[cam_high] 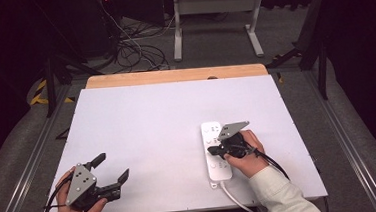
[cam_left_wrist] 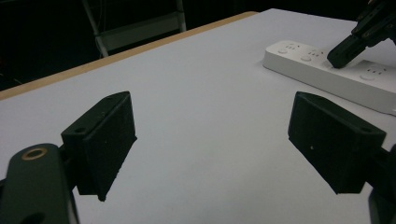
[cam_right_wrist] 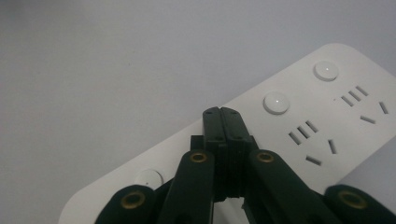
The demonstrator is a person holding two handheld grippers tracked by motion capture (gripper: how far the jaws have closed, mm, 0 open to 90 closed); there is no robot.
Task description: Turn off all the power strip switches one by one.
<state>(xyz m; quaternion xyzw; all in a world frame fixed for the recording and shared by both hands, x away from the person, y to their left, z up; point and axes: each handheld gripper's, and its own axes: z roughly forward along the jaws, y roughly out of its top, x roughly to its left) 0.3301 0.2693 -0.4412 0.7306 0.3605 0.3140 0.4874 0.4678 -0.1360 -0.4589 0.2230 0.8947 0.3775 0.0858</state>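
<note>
Power strip: smooth white plastic, slight sheen. Gripper pads: matt black, finely textured. Table: matt white top, bare wood strip at far edge.

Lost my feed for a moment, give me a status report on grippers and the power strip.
Right gripper shut, tip down on the power strip. Left gripper open, idle over the table. Nothing in the way.

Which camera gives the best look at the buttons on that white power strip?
The right gripper view: three round buttons on the power strip show large beside the sockets. The high view shows the whole strip, its buttons tiny. The left gripper view shows them far off.
</note>
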